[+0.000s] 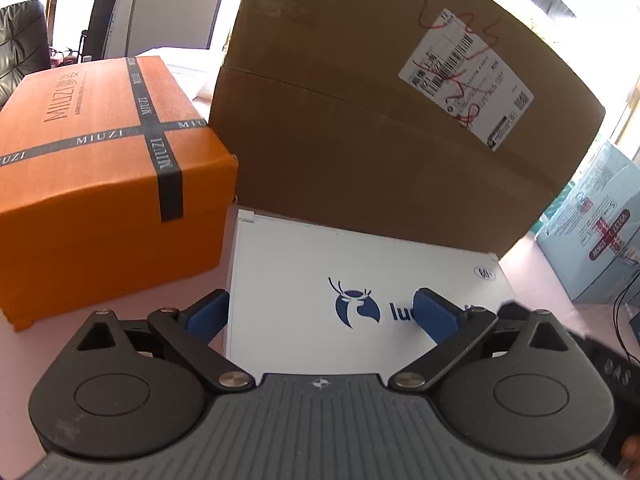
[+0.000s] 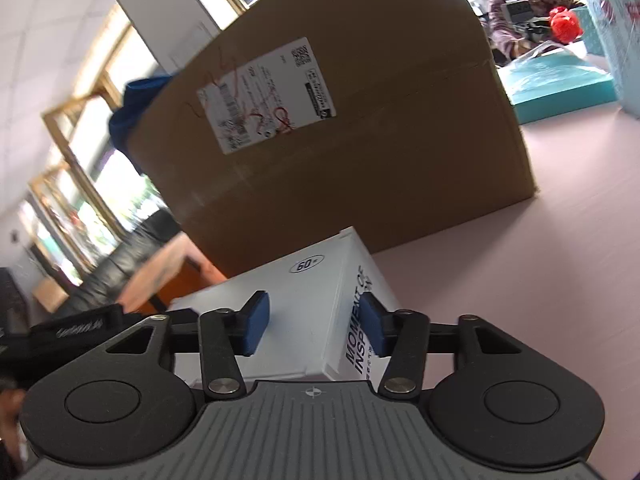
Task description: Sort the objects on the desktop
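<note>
Only our left wrist view shows the orange lidded box with grey MIUZI ribbon (image 1: 108,184). The flat white cardboard box with a blue deer logo (image 1: 320,280) lies on the pale pink surface (image 2: 520,280) against the large brown shipping carton (image 1: 380,92). Our left claw (image 1: 322,314) is spread above its top; our right claw (image 2: 314,326) straddles its corner, blue pads (image 2: 256,326) apart.

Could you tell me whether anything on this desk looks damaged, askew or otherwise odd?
Only the shipping label on the cardboard box stands out: red pen is scrawled over it. The white box and orange box look intact.
</note>
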### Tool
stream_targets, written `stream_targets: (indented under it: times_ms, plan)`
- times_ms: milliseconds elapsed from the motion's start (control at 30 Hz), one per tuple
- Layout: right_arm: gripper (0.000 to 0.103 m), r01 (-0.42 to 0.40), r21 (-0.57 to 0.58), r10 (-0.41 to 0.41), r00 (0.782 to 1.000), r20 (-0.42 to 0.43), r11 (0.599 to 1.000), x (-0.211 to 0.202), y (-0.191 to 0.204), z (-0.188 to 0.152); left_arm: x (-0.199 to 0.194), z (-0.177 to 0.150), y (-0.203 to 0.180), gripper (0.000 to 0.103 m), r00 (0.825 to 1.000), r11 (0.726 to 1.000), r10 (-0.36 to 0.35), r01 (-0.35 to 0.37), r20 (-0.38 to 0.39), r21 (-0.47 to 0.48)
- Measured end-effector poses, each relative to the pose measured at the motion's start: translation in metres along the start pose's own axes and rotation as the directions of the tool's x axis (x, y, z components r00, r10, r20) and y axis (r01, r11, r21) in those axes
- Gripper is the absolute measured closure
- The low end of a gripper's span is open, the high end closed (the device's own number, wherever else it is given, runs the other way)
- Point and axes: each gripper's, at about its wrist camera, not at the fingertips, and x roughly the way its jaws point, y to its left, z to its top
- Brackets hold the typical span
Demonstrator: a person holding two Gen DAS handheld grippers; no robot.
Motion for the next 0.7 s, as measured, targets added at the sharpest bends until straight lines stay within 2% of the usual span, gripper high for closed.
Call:
stream_targets:
  times_ms: [33,67,100,133,200,300,367,433,467,500,567,633,700]
  plan:
    - [0.024,-0.027,0.004,0.027,0.999,0.019,1.000,-0.003,-0.007,-0.005,-0.002,0.000,-0.003,0.005,1.000,1.000,0.010,-0.010,0.021,0.022]
    - [0.014,-0.042,0.006,0.042,0.999,0.035,0.999,-0.006,-0.014,-0.009,-0.005,0.000,-0.008,0.004,0.998,0.998,0.027,-0.030,0.055,0.064]
    - [0.011,-0.031,0.000,0.031,0.998,0.046,1.000,-0.009,-0.019,-0.011,-0.009,-0.001,-0.014,0.003,0.995,0.993,0.044,-0.054,0.093,0.109]
    - [0.011,-0.018,-0.016,0.019,0.998,0.055,1.000,-0.009,-0.024,-0.010,-0.012,-0.001,-0.019,0.000,0.990,0.985,0.058,-0.078,0.131,0.154]
    - [0.010,0.006,-0.035,-0.003,0.997,0.082,0.999,-0.009,-0.030,-0.009,-0.022,-0.003,-0.029,0.000,0.975,0.968,0.070,-0.118,0.211,0.221]
    - [0.007,0.035,-0.072,-0.025,0.992,0.123,0.997,-0.009,-0.032,-0.010,-0.034,-0.005,-0.034,0.000,0.963,0.969,0.018,-0.083,0.269,0.233]
    - [0.007,0.069,-0.105,-0.052,0.986,0.159,0.992,-0.012,-0.030,-0.012,-0.035,-0.003,-0.032,0.000,0.971,0.987,-0.050,0.012,0.232,0.162]
    - [0.007,0.130,-0.138,-0.102,0.975,0.195,0.982,-0.017,-0.027,-0.013,-0.036,-0.008,-0.034,0.000,0.975,0.988,-0.137,0.122,0.176,0.096]
    - [0.007,0.165,-0.154,-0.131,0.968,0.213,0.974,-0.020,-0.025,-0.013,-0.036,-0.011,-0.039,0.000,0.974,0.984,-0.158,0.142,0.162,0.105]
    - [0.007,0.200,-0.170,-0.158,0.960,0.232,0.965,-0.023,-0.024,-0.014,-0.037,-0.015,-0.045,0.000,0.974,0.980,-0.170,0.151,0.152,0.127]
    - [0.005,0.269,-0.193,-0.215,0.941,0.261,0.944,-0.029,-0.022,-0.014,-0.040,-0.025,-0.062,0.000,0.975,0.971,-0.148,0.112,0.163,0.213]
    - [0.004,0.332,-0.178,-0.285,0.927,0.246,0.926,-0.038,-0.027,-0.014,-0.047,-0.036,-0.078,0.000,0.977,0.959,-0.124,0.073,0.173,0.273]
    - [0.004,0.414,-0.160,-0.372,0.897,0.239,0.896,-0.048,-0.036,-0.014,-0.052,-0.046,-0.095,0.000,0.976,0.962,-0.154,0.113,0.153,0.251]
